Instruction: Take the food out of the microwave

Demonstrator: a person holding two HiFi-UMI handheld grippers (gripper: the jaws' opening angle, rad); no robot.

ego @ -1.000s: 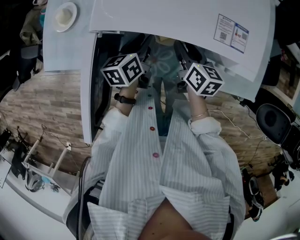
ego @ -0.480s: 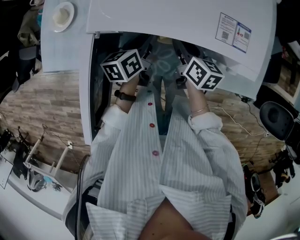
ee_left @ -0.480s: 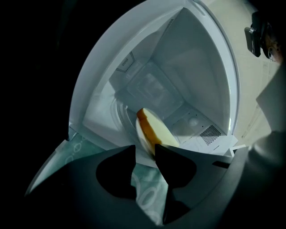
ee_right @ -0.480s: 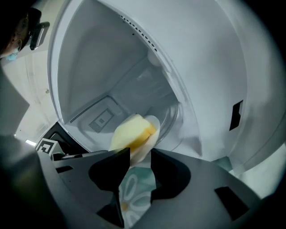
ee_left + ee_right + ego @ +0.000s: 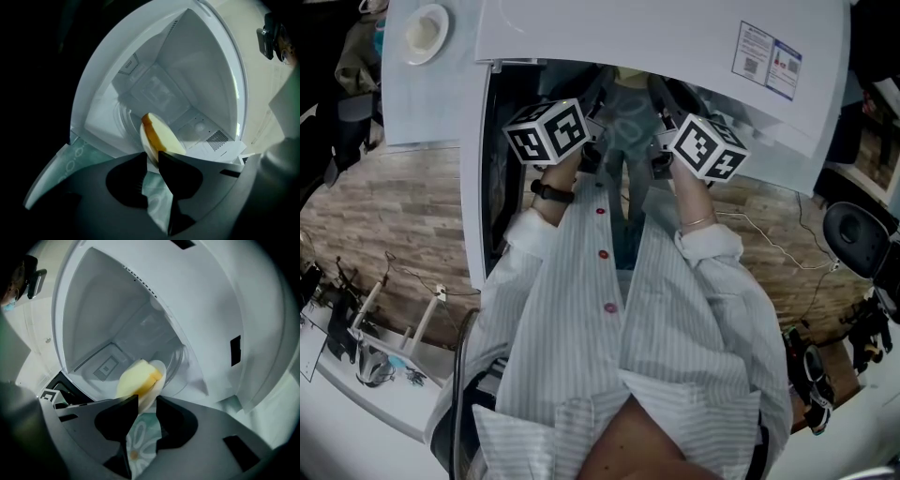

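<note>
**A:** Grippers in the head view, where are they?

**B:** Left gripper [image 5: 584, 153] is at eleven o'clock and right gripper [image 5: 662, 155] at one. Both reach into the open microwave [image 5: 675, 42].

**A:** Left gripper view?

**B:** The jaws are closing around the plate [image 5: 144, 140] rim at six o'clock, not yet clamped. Yellow food [image 5: 163, 137] lies on it, inside the cavity.

**A:** Right gripper view?

**B:** It's the same plate [image 5: 158, 367], with its opposite rim between closing jaws and the food [image 5: 133, 378] at eleven o'clock of them. The grasp is forming, and I'd judge lifting out comes next.
</note>
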